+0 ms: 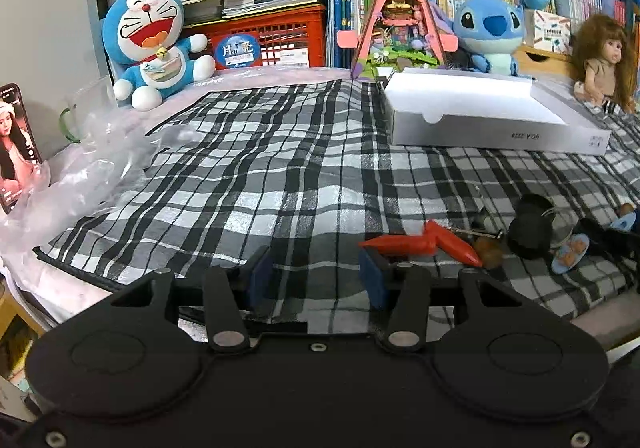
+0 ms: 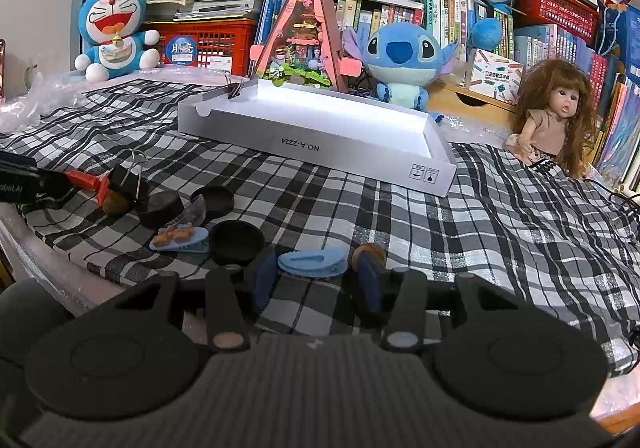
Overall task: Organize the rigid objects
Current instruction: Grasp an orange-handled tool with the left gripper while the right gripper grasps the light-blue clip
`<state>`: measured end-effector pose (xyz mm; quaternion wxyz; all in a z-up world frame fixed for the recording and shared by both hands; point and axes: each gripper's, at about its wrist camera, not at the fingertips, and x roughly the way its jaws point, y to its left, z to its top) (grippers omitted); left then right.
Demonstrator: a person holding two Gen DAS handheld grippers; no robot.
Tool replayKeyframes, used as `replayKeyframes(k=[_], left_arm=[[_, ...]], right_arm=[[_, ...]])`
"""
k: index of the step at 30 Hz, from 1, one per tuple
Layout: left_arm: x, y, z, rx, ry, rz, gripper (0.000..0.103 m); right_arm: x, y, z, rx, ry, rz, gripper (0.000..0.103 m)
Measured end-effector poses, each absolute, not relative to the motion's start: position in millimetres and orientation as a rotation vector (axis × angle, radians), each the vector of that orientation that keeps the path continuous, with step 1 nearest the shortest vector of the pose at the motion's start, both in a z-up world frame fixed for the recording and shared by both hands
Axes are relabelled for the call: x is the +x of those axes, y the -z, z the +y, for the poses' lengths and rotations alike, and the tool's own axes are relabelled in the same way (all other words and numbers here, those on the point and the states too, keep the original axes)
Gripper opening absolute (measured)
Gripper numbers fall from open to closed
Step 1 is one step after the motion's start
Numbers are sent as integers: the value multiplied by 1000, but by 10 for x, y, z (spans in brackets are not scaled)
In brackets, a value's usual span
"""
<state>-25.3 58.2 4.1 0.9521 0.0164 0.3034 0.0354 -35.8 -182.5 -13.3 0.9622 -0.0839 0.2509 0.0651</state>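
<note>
A white shallow box (image 1: 492, 120) (image 2: 316, 128) lies on the checked cloth, with a binder clip on its far corner (image 2: 236, 90). Small items lie in a cluster near the front: a red clip (image 1: 420, 242) (image 2: 90, 182), black round lids (image 1: 528, 234) (image 2: 236, 242), a black binder clip (image 2: 128, 178), two blue hair clips (image 2: 312, 262) (image 2: 180, 238) and a brown nut (image 2: 116, 204). My left gripper (image 1: 316, 276) is open and empty, just left of the red clip. My right gripper (image 2: 316, 280) is open, its fingers on either side of the plain blue hair clip.
A Doraemon plush (image 1: 152, 44), a triangular miniature house (image 1: 396, 16), a Stitch plush (image 1: 490, 32) and a doll (image 2: 556, 120) stand along the back before bookshelves. Crumpled clear plastic (image 1: 92, 152) and a phone (image 1: 16, 144) sit at the left.
</note>
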Motion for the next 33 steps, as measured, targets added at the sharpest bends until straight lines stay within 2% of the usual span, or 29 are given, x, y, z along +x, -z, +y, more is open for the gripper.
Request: replayKeyframes(k=[2, 7, 18, 23, 28, 33], left_arm=[[-291, -63, 557, 17, -51, 599, 47], [-389, -92, 430, 6, -12, 545, 61], [-295, 32, 148, 126, 1, 511, 62], [-282, 94, 126, 161, 29, 514, 56], [-300, 114, 184, 122, 68, 521, 42], [-309, 109, 192, 126, 57, 517, 42]], right_arm=[[-346, 127, -1813, -170, -136, 508, 52], [-335, 130, -1810, -166, -144, 509, 52], [-319, 142, -1808, -168, -163, 512, 52], [-306, 142, -1826, -156, -168, 515, 52], [-290, 147, -1836, -135, -169, 518, 52], [-270, 150, -1838, -112, -164, 521, 50]])
